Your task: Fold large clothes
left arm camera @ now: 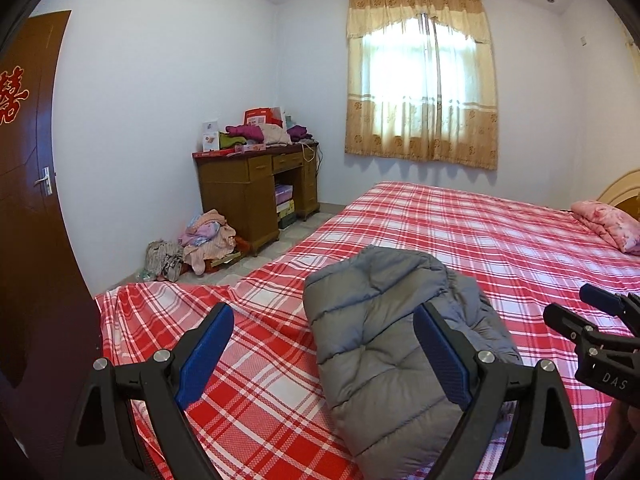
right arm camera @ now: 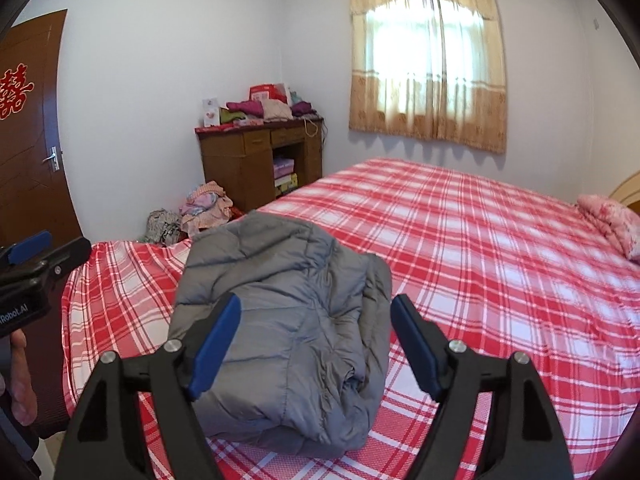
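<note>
A grey quilted jacket (left arm camera: 380, 320) (right arm camera: 280, 280) lies folded into a thick bundle near the foot of the bed. My left gripper (left arm camera: 324, 316) hovers above and in front of it, jaws wide open, blue pads bare; its right finger overlaps the jacket's right side in the picture. My right gripper (right arm camera: 316, 302) also stands open over the bundle with nothing pressed between its pads. Each gripper shows at the edge of the other's view: the right gripper (left arm camera: 592, 320) at the far right, the left gripper (right arm camera: 40, 256) at the far left, with a hand below it.
The bed (left arm camera: 480, 232) carries a red and white plaid sheet and a pink pillow (left arm camera: 608, 224) at its head. A wooden desk (left arm camera: 256, 188) piled with clothes stands by the far wall, more clothes (left arm camera: 200, 240) heaped on the floor beside it. A brown door (left arm camera: 24, 184) is at left.
</note>
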A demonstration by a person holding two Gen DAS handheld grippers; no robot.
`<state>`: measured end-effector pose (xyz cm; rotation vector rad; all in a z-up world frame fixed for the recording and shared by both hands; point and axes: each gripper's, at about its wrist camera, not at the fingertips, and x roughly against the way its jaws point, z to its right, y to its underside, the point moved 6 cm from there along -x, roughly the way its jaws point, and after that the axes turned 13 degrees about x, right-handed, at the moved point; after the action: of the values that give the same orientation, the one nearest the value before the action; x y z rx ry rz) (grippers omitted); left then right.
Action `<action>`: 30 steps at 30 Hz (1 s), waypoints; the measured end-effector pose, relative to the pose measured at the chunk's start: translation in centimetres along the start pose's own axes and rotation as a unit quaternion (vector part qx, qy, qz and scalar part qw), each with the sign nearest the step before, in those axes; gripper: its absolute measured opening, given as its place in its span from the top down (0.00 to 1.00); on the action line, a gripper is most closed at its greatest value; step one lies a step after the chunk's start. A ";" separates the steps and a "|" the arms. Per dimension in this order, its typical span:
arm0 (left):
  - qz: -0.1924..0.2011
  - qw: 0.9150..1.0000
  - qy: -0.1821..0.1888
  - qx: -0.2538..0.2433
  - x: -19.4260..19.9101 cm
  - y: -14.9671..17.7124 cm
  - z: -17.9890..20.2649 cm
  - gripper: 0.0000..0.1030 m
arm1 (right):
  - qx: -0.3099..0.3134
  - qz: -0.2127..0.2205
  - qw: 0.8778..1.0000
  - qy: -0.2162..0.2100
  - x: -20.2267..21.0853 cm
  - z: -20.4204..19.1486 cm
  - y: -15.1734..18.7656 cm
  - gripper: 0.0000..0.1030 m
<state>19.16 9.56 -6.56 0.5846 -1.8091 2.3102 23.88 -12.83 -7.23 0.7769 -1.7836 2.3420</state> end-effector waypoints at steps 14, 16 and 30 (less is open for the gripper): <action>-0.006 1.000 0.007 0.001 0.0 0.4 -0.1 0.11 | -0.002 0.005 1.000 0.001 0.3 -0.1 -0.1 0.22; -0.008 1.000 0.006 0.001 0.0 0.4 -0.1 0.11 | -0.002 0.005 1.000 0.002 0.3 -0.1 -0.1 0.22; -0.010 1.000 0.004 -0.001 -0.2 0.7 0.0 0.11 | -0.004 0.009 1.000 0.000 0.5 0.0 -0.1 0.22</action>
<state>19.07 9.36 -7.24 0.5888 -1.7927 2.2949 23.49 -12.89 -6.90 0.7616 -1.8056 2.3454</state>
